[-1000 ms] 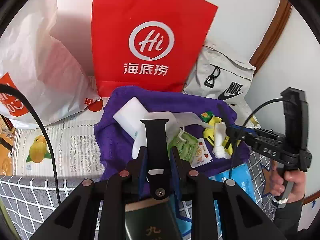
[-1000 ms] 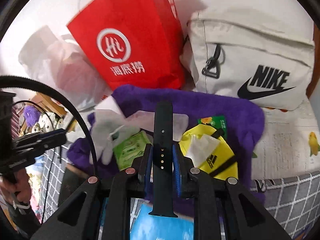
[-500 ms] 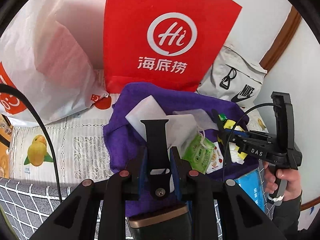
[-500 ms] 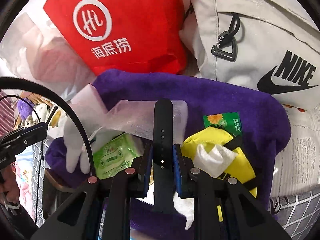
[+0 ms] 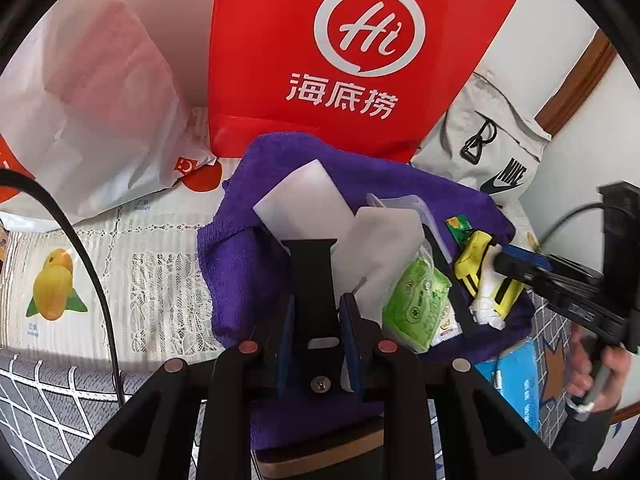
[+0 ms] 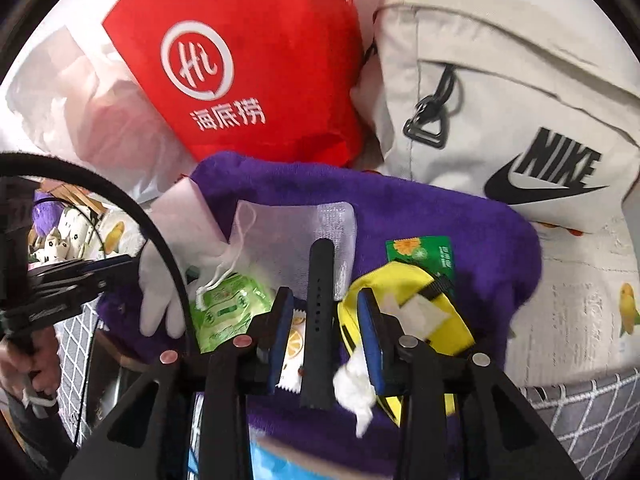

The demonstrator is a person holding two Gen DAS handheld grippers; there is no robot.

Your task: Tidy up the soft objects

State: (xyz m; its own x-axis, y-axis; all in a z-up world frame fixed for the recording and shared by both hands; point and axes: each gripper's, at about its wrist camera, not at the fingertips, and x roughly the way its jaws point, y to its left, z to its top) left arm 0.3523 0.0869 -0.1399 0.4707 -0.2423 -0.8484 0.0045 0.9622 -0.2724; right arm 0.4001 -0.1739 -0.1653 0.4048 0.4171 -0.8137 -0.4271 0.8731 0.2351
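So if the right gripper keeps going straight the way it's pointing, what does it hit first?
Probably the clear plastic pouch lying on the purple towel. The open right gripper points over an orange-print sachet toward it, between the green wipes pack and the yellow pouch. Depth is unclear.

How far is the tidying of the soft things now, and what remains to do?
Done: nothing clearly; the green wipes pack, yellow pouch and crumpled tissue lie loose on the purple towel. In hand: nothing; the right gripper is open near the pouch and tissue, the left gripper is shut and looks empty. Left: every item.
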